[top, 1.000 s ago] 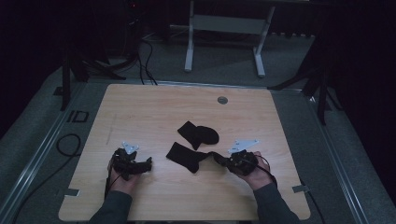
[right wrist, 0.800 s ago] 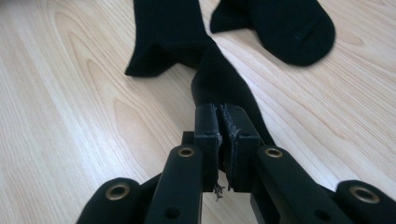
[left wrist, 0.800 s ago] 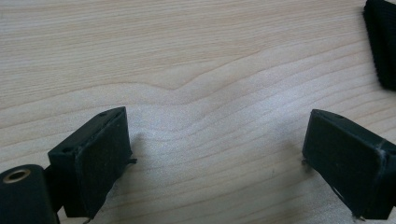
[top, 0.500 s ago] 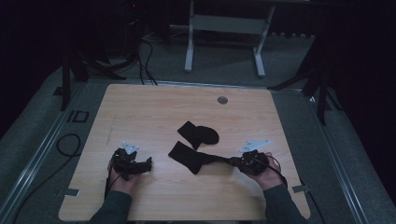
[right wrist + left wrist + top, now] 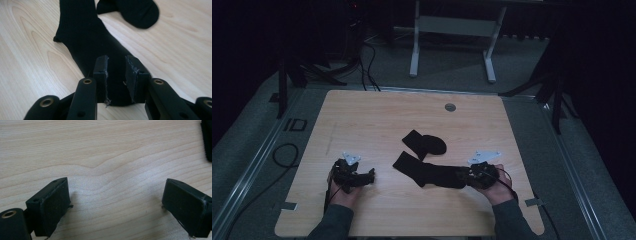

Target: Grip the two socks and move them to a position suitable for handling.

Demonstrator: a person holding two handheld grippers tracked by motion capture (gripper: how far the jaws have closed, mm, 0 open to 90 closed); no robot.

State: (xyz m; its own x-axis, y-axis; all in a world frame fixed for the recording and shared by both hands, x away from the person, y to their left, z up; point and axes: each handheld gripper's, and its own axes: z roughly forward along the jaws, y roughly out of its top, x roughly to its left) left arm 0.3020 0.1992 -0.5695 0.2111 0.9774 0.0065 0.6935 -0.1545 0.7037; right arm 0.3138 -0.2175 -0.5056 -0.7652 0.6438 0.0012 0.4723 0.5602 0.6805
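Note:
Two black socks lie on the wooden table (image 5: 362,125). The nearer sock (image 5: 427,172) (image 5: 85,32) is stretched out flat from centre toward the right. My right gripper (image 5: 460,176) (image 5: 116,67) is shut on its right end, the fabric pinched between the two jaws. The other sock (image 5: 427,144) (image 5: 135,10) lies folded just beyond it, touching or nearly touching. My left gripper (image 5: 371,175) (image 5: 116,202) rests low on the table at the left, jaws wide open over bare wood. A sock edge (image 5: 207,140) shows at the far right of the left gripper view.
A round grommet (image 5: 450,107) sits in the tabletop near the far edge. Behind the table stands a grey metal frame (image 5: 452,30). Cables (image 5: 287,152) trail on the grey floor at the left. The person's sleeves enter at the table's near edge.
My right gripper has moved a little to the right with the sock's end in it, drawing the nearer sock out longer and flatter. The left gripper has stayed put.

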